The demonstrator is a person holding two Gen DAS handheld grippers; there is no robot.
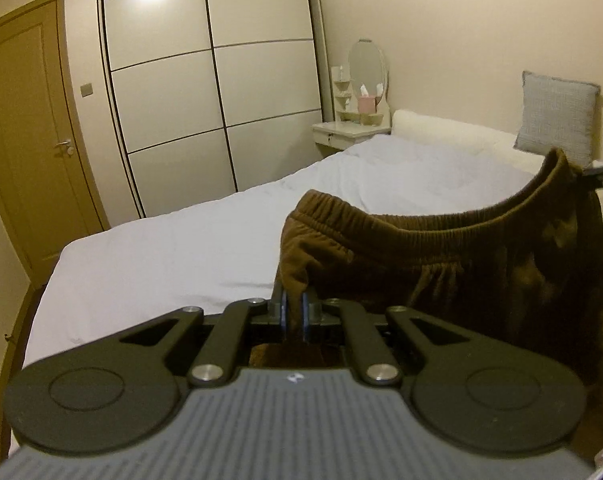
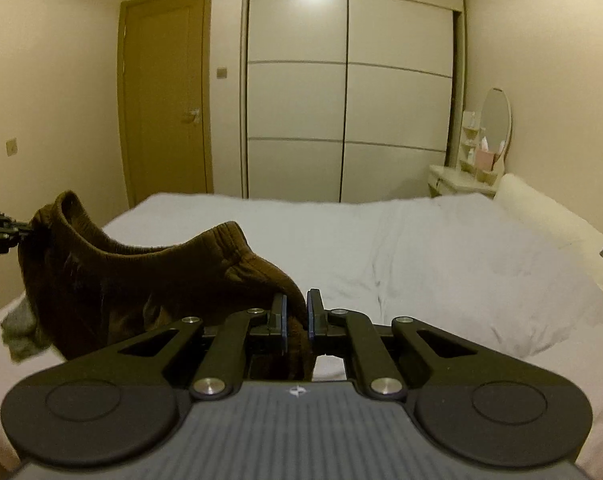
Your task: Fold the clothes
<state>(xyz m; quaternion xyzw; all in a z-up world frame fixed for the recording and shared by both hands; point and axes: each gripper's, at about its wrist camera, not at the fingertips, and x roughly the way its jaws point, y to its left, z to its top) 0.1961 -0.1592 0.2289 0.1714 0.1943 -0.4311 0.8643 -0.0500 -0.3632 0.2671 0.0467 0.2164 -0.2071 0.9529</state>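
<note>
A pair of dark brown trousers point(image 1: 461, 264) with an elastic waistband hangs in the air above the white bed point(image 1: 161, 256). My left gripper point(image 1: 294, 300) is shut on one end of the waistband. My right gripper point(image 2: 296, 304) is shut on the other end of the brown trousers point(image 2: 133, 280). The waistband sags in a curve between the two. The right gripper's tip shows at the right edge of the left wrist view, the left gripper's tip at the left edge of the right wrist view. The trouser legs are hidden below the gripper bodies.
A grey garment point(image 2: 19, 328) lies on the bed point(image 2: 421, 248) under the trousers. A grey cushion point(image 1: 557, 116) leans on the wall by the headboard. A dressing table with an oval mirror point(image 1: 367, 68), a sliding wardrobe point(image 1: 213, 92) and a wooden door point(image 1: 29, 136) stand beyond the bed.
</note>
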